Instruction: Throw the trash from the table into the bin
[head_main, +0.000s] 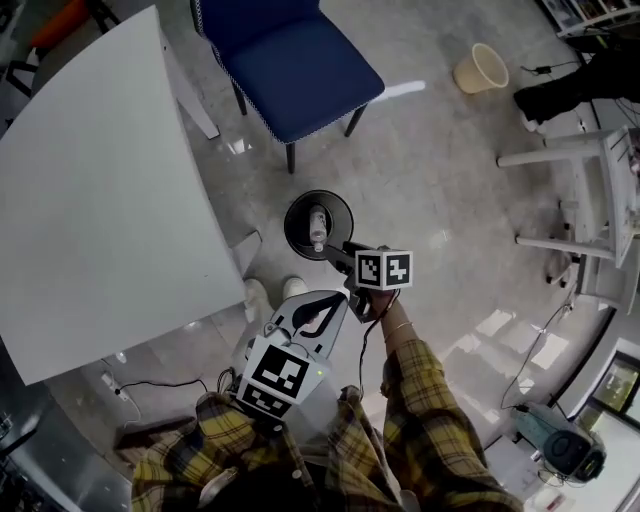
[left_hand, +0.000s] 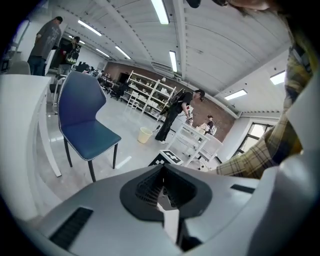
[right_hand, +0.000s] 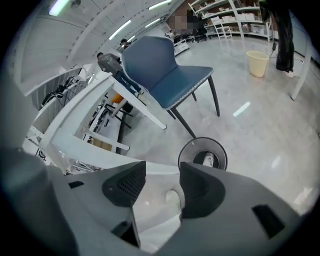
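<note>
Trash (head_main: 318, 229) lies inside the bin (head_main: 291, 222). Right gripper (head_main: 345, 256) points steeply down just beside the bin, jaws apart and empty. Left gripper (head_main: 328, 306), farther from the bin, is closed on nothing.

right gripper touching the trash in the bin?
Apart. The right gripper view shows the right gripper with jaws open and empty, and the white trash lying down inside the bin, well beyond the jaw tips.

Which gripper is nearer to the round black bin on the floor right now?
Right. The right gripper hangs over the near rim of the round black bin, jaws apart; the left gripper sits further back, toward the person's body, clear of it.
</note>
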